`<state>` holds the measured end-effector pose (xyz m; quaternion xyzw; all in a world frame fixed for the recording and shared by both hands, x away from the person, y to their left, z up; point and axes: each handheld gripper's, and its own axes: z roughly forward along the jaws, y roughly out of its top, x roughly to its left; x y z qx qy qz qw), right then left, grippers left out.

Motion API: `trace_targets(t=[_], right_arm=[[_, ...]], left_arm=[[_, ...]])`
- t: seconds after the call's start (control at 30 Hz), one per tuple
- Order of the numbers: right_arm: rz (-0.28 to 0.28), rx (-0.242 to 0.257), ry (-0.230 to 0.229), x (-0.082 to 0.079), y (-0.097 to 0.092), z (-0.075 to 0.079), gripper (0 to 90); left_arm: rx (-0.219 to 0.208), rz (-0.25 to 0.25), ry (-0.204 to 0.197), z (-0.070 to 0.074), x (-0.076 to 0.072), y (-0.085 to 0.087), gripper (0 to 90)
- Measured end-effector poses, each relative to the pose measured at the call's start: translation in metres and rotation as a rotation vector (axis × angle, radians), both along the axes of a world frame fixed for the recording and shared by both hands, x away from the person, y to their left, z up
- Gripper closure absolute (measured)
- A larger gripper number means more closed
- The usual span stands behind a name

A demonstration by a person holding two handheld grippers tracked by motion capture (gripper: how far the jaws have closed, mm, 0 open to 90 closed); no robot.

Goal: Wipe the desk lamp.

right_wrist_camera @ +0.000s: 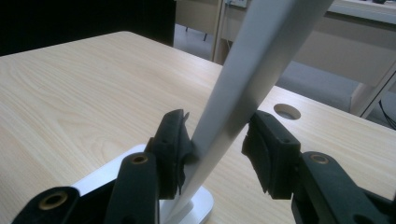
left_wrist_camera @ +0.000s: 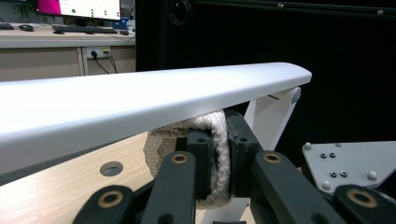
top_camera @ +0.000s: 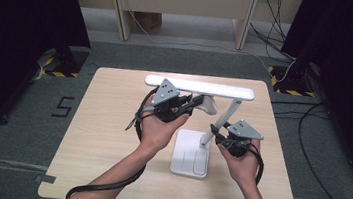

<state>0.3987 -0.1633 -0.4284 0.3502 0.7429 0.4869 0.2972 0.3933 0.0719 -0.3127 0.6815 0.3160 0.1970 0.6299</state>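
The left claw (left_wrist_camera: 217, 154) is clamped on a white knitted cloth (left_wrist_camera: 210, 135) pressed beneath the desk lamp's head (top_camera: 201, 87). The right claw (right_wrist_camera: 217, 149) straddles the lamp's stem (right_wrist_camera: 243, 84), one pad touching, not gripping. Wiping is judged underway; base (top_camera: 191, 154) on tabletop (top_camera: 111, 122) untouched.

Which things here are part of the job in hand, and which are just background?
In the job:
- white desk lamp
- beige knitted cloth, clamped in left hand-held gripper under the lamp head
- right hand-held gripper, around the lamp's arm

Background:
- pale wooden table
- trailing black floor cables
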Motion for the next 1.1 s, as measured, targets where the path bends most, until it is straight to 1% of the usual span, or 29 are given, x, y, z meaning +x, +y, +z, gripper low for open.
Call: trace_targets(t=[0.3,0.4,0.5,0.7,0.8,0.93,1.1], right_arm=[[-0.011,-0.006,-0.003,0.0,0.003,0.0,58.3],[-0.015,-0.007,0.003,-0.001,0.005,0.0,58.7],[-0.019,-0.007,-0.003,-0.001,0.005,-0.001,58.9],[-0.021,-0.017,-0.004,-0.001,0.007,0.0,59.3],[-0.021,-0.016,-0.008,-0.001,0.007,-0.001,59.5],[-0.025,-0.014,-0.008,-0.001,0.008,-0.001,59.8],[-0.031,-0.011,-0.01,-0.002,0.009,-0.001,60.0]], left_arm=[[0.004,-0.008,0.001,0.0,0.0,-0.007,82.1],[0.006,-0.014,0.001,0.0,0.0,-0.01,82.1],[0.01,-0.017,0.0,0.0,0.0,-0.014,82.1],[0.016,-0.029,-0.01,-0.001,-0.001,-0.023,82.1],[0.013,-0.032,-0.012,-0.001,-0.002,-0.026,82.0],[0.024,-0.042,-0.021,-0.002,-0.002,-0.032,81.9],[0.021,-0.052,-0.029,-0.002,-0.002,-0.037,81.8]])
